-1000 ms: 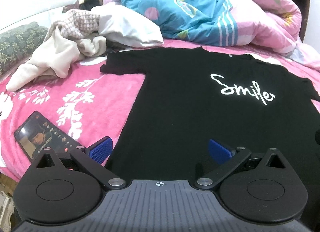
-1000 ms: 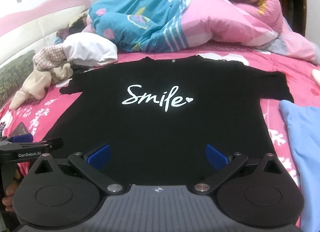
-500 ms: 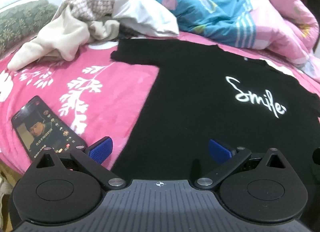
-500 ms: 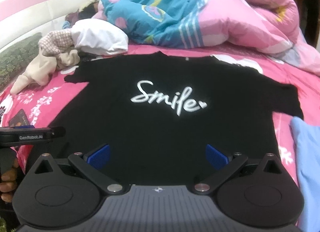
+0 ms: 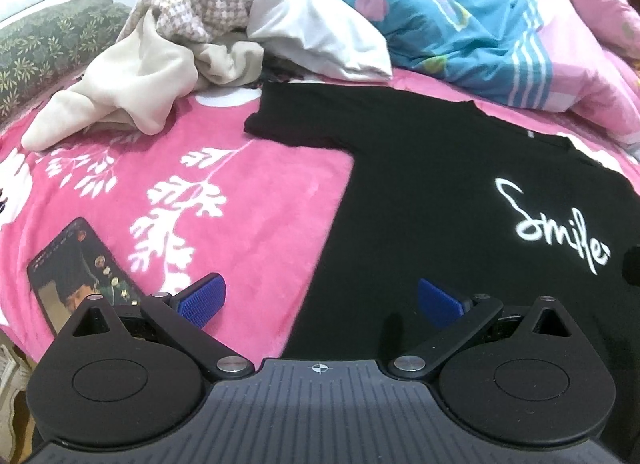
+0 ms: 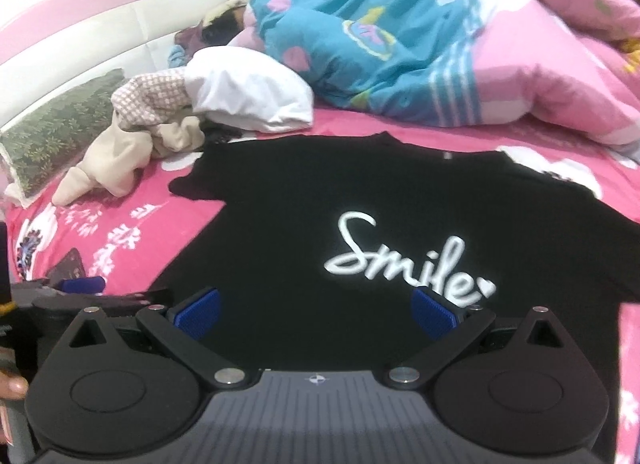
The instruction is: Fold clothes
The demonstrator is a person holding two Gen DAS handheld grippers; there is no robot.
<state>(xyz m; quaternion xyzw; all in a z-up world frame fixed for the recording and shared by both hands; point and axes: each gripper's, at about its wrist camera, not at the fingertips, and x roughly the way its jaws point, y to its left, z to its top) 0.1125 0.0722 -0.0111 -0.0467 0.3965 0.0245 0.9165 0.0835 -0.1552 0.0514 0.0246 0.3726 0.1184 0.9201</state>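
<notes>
R gripper (image 6: 316, 310) open, empty | over black tee (image 6: 280, 232) | tee flat, hem hidden?

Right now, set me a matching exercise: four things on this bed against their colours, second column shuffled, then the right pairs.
Things:
1. T-shirt
2. Bedspread
3. Pillow
4. Left gripper pads

Colours:
A. blue
B. green with a leaf print
C. black with white "Smile" lettering
D. pink with white branches

Pairs: 1-C, 2-D, 3-B, 4-A
</notes>
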